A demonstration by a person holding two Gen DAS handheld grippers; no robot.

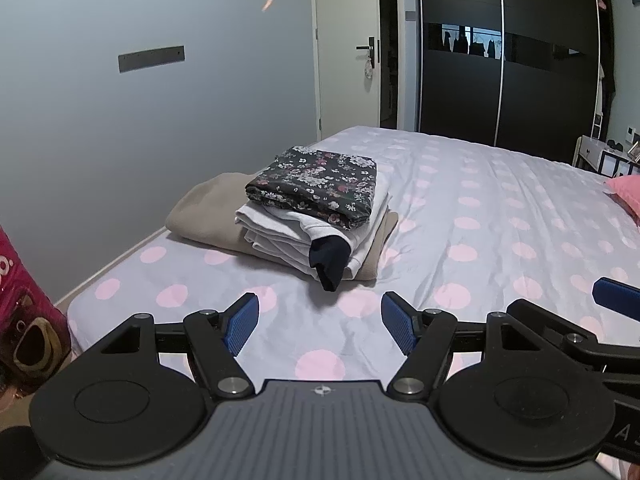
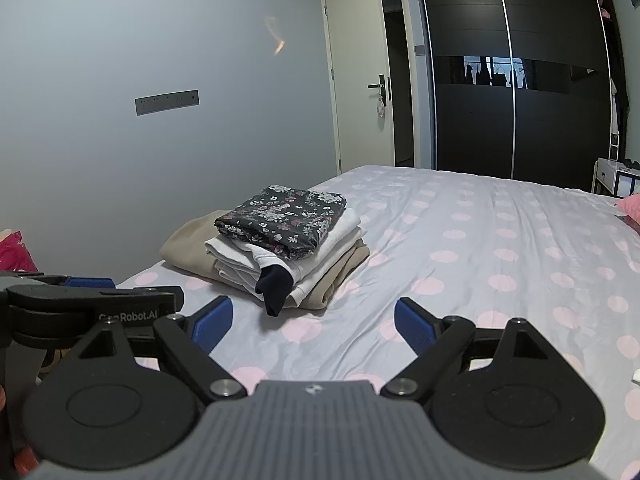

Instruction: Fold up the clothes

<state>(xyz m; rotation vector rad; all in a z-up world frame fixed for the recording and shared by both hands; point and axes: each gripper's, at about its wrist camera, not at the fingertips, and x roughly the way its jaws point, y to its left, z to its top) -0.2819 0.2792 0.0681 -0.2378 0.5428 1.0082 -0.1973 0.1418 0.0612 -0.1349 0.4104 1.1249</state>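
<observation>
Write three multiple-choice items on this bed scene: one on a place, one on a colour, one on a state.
1. Where is the folded clothes stack?
A. on the bed
B. on the floor
C. in the wardrobe

2. What colour is the garment at the bottom of the stack?
A. red
B. beige
C. green

3. How are the jaws of the left gripper?
A. shut on cloth
B. shut on nothing
C. open, holding nothing

Answers: 1 A, it rests on the dotted sheet; 2 B, the beige garment lies lowest; 3 C, only sheet shows between the pads.

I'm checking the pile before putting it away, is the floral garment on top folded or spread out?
Folded. The floral garment lies as a compact rectangle with a doubled edge, on top of the stack.
</observation>
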